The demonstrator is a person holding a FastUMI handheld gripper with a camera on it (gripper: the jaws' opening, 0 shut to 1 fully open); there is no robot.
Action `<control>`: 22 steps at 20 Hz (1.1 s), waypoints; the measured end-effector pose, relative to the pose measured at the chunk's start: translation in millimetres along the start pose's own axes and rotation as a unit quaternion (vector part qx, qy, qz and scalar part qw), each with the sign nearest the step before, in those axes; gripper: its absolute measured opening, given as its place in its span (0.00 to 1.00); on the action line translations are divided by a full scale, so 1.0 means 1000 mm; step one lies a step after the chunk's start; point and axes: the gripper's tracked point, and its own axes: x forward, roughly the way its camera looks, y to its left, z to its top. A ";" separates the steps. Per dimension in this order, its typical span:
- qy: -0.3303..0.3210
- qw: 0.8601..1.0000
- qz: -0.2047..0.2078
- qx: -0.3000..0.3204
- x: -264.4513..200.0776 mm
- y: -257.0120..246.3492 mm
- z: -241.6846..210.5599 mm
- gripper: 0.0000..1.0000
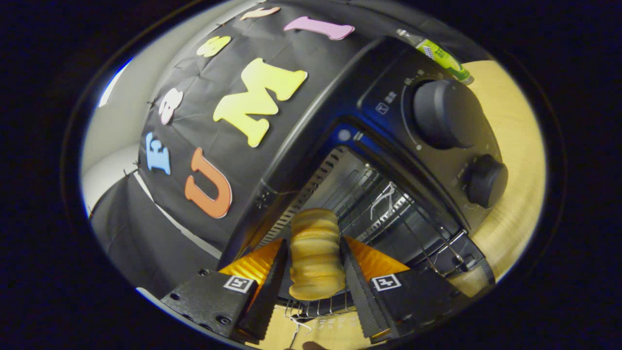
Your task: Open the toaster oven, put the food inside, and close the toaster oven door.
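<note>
Right now the tongs (316, 265) are clamped on a ridged, golden-brown pastry (316, 255), both fingers (357, 277) pressing against its sides at the lower middle of the frame. The pastry stands lengthwise between them, its far end reaching just into the mouth of the toaster oven (350, 141). The oven is black and lies tilted across the middle and right of the picture, with its cavity open. Inside, a wire rack (388, 214) and slotted metal side walls catch the light. On the control panel at the upper right sit a large dial (444, 114) and, below it toward the right edge, a smaller knob (486, 181). The oven rests on a pale wooden surface (515, 146), which shows along the right edge and again at the bottom between the fingers. A green-labelled bottle (440, 56) lies beyond the oven at the upper right. Black cloth covers the booth wall at the left.
</note>
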 end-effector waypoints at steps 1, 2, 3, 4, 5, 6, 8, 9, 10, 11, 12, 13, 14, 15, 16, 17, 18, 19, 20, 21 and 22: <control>-0.002 1.000 -0.003 0.004 -0.001 -0.001 0.000 0.81; 0.001 1.000 -0.003 0.010 -0.005 0.000 0.001 0.86; 0.005 1.000 -0.002 0.014 -0.007 -0.001 0.000 0.89; 0.004 1.000 -0.005 0.013 -0.013 -0.002 0.001 0.91; 0.005 1.000 -0.007 0.007 -0.021 -0.001 0.002 0.94; 0.009 1.000 -0.010 -0.002 -0.030 0.001 0.000 0.95; 0.011 1.000 -0.009 -0.026 -0.049 0.007 0.002 0.95; 0.012 0.999 -0.014 -0.042 -0.059 0.009 0.002 0.95; 0.014 0.998 -0.017 -0.060 -0.068 0.013 0.002 0.95; 0.013 0.997 -0.019 -0.078 -0.076 0.019 0.003 0.95; 0.016 0.993 -0.042 -0.105 -0.084 0.018 0.005 0.95; 0.014 0.988 -0.079 -0.133 -0.092 0.009 0.006 0.96; 0.015 0.977 -0.130 -0.168 -0.099 -0.003 0.010 0.96; 0.016 0.961 -0.189 -0.203 -0.112 -0.014 0.009 0.96; 0.018 0.944 -0.226 -0.239 -0.120 -0.023 0.009 0.96; 0.027 0.936 -0.236 -0.260 -0.124 -0.020 0.004 0.96; 0.038 0.935 -0.235 -0.264 -0.126 -0.014 -0.004 0.97; 0.055 0.936 -0.230 -0.262 -0.128 -0.012 -0.019 0.96; 0.071 0.934 -0.234 -0.259 -0.134 -0.015 -0.032 0.96; 0.083 0.931 -0.240 -0.261 -0.139 -0.017 -0.042 0.96; 0.098 0.927 -0.243 -0.269 -0.142 -0.017 -0.053 0.97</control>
